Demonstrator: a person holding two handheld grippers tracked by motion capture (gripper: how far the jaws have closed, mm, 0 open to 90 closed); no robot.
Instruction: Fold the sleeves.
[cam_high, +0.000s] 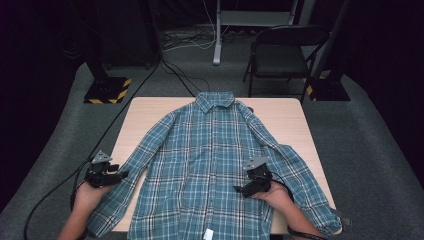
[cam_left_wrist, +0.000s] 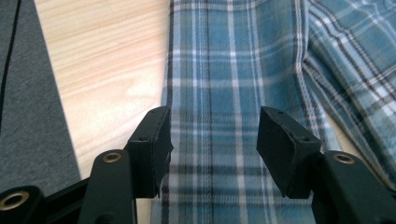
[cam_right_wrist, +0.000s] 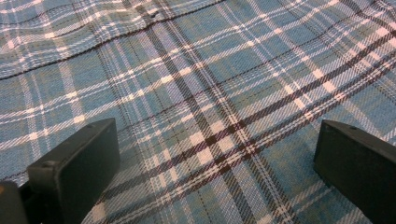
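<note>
The plaid shirt (cam_high: 210, 165) lies flat and buttoned on the table (cam_high: 145, 112), collar away from me, hem at my edge. Its left sleeve (cam_left_wrist: 219, 116) runs lengthwise straight ahead of my left gripper (cam_left_wrist: 212, 140), whose jaws straddle the sleeve near its outer edge, partly spread, pads not pressing the cloth. My right gripper (cam_right_wrist: 215, 172) hovers over the shirt's body, jaws wide apart, holding nothing. I judge the left hand nearer a grasp.
</note>
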